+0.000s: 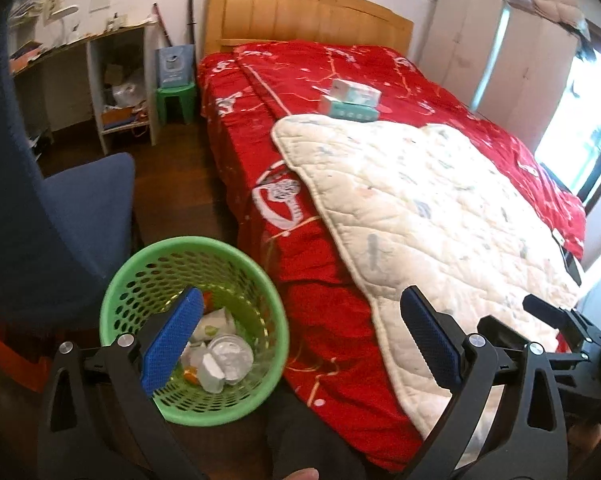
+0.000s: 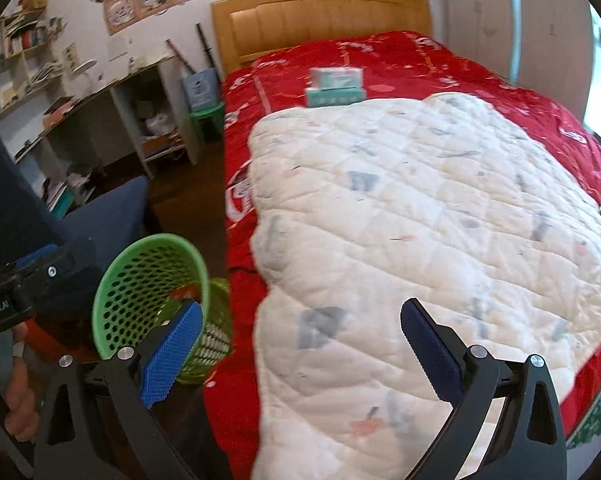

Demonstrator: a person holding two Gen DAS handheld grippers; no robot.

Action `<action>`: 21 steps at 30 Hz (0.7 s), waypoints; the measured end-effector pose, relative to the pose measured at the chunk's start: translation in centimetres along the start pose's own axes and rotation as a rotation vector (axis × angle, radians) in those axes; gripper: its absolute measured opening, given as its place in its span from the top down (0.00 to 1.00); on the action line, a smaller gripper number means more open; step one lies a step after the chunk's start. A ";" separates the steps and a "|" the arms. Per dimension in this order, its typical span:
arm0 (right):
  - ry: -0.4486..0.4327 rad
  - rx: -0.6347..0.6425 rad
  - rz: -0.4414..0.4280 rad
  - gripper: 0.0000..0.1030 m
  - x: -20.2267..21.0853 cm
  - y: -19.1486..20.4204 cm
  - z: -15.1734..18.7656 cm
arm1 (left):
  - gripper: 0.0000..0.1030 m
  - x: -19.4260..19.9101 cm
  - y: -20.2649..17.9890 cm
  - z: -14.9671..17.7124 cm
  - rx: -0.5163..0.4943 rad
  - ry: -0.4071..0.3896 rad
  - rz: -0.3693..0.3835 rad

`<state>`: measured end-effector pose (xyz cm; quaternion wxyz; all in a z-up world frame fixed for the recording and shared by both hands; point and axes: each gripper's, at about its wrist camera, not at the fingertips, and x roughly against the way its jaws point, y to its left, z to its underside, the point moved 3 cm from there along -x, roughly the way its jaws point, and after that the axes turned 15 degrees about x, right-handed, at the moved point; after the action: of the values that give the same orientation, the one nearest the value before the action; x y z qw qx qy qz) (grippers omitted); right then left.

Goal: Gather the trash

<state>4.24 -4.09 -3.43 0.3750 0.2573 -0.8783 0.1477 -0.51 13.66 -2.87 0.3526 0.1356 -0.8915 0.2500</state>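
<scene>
A green mesh basket (image 1: 148, 268) stands on the floor beside the bed and holds crumpled white trash (image 1: 220, 354). It also shows in the right wrist view (image 2: 140, 272). My left gripper (image 1: 300, 322) is open and empty, with its left finger over the basket and its right finger over the bed's edge. My right gripper (image 2: 300, 332) is open and empty above the white quilt (image 2: 420, 220). Two teal tissue packs (image 1: 350, 100) lie stacked on the red bedspread (image 1: 300, 92) near the headboard; they also show in the right wrist view (image 2: 334, 88).
A blue chair (image 1: 72, 208) stands left of the basket. A desk with shelves (image 1: 112, 84) and a green stool (image 1: 176, 100) are along the far wall. White wardrobes (image 1: 500, 52) stand right of the bed. Part of the right gripper (image 1: 560, 320) shows at the quilt's edge.
</scene>
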 end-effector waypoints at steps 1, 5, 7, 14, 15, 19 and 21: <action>0.000 -0.007 0.012 0.07 0.2 -0.4 0.1 | 0.05 0.0 -0.3 0.0 -0.005 0.000 0.002; 0.010 -0.018 0.045 0.07 0.5 -1.8 0.7 | 0.05 -0.1 -1.7 0.2 -0.026 0.002 0.014; 0.002 -0.024 0.068 0.07 0.8 -2.2 0.9 | 0.05 -0.2 -2.1 0.3 -0.031 0.005 0.020; -0.003 -0.060 0.102 0.07 1.5 -4.1 1.7 | 0.05 -0.4 -4.1 0.7 -0.065 0.007 0.032; -0.006 -0.066 0.105 0.07 1.6 -4.3 1.7 | 0.05 -0.3 -4.4 0.8 -0.075 0.004 0.032; -0.011 -0.091 0.118 0.07 2.1 -5.4 1.9 | 0.05 -0.3 -5.4 1.0 -0.099 -0.002 0.032; -0.013 -0.105 0.123 0.07 2.4 -6.0 2.1 | 0.05 -0.4 -5.8 1.2 -0.111 -0.007 0.026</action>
<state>4.98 -10.77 -2.69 0.3725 0.1838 -0.9013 0.1227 1.53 8.15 -1.82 0.3530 0.1050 -0.9070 0.2043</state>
